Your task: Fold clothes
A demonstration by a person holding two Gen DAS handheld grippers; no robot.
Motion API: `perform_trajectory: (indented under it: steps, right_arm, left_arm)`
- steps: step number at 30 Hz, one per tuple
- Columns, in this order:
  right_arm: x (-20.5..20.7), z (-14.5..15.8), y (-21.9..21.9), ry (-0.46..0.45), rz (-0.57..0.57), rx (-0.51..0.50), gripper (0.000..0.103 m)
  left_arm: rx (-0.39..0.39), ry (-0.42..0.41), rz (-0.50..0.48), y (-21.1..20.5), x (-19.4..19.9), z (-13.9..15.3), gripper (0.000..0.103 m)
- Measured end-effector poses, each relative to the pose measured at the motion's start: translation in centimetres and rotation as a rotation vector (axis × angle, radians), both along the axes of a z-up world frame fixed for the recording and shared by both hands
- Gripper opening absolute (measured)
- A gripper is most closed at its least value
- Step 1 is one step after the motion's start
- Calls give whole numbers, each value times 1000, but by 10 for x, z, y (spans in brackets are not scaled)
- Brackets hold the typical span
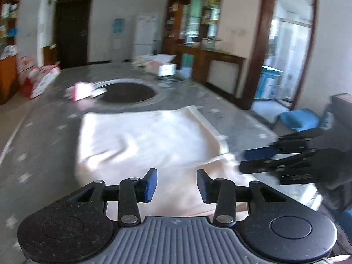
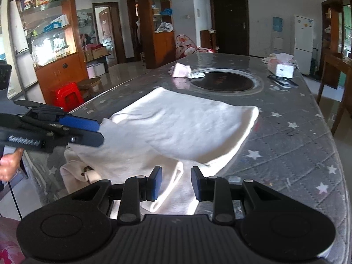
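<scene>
Cream knit, soft and limp: the garment (image 2: 176,127) lies on the near half of the table (image 2: 297,136), partly doubled over, an upper layer draped across a lower one with a rounded folded edge on the right. A button and tab show at its near-left corner (image 2: 87,169).

Left gripper (image 1: 177,184) hovers over the near hem, blue pads wide apart, nothing between them. Right gripper (image 2: 176,183) likewise: jaws parted wide over a loose flap at the near edge, empty. In each wrist view the other gripper sits at the garment's side edge, fingers close together; I cannot tell whether cloth is pinched there. Left view is motion-blurred.

This fits either a fold just laid and released or a grab about to happen; I can't settle which.

Judgement on doing a fold well here: pinch only the intended layer, both sides at matching points, lift together, keep tension even so the limp knit doesn't sag or bunch. The smooth, glossy table cover means cloth may slide when dragged.

Table cover: grey quilted, white star print. Mid-table: dark round inset plate (image 2: 222,81) with pale ring. Pink cloth (image 2: 180,70) beside it. Far end: white box (image 2: 285,70), dark flat tray (image 2: 283,81).
</scene>
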State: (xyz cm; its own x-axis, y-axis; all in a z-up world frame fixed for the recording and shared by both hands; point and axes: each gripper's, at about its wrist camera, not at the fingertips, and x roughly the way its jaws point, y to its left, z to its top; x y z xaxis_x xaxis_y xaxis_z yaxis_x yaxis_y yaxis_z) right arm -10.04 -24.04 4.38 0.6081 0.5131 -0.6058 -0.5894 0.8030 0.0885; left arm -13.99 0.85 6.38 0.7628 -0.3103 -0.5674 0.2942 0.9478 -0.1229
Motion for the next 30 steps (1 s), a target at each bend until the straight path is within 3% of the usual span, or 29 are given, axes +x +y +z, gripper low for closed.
perform_trajectory:
  steps: [6,15,25,30]
  right_arm:
    - [5,-2,20,-5,46,6,29]
    - [23,-20,37,38,67,-27,27]
    - [24,-10,38,16,59,-25,27]
    - [30,-18,42,29,52,-61,27]
  left_arm:
    - [2,63,95,43,0,-16,41]
    - [15,127,62,62,-8,-30,36]
    - [-45,92,35,49,38,-12,34]
    - [10,99,25,35,61,-25,34]
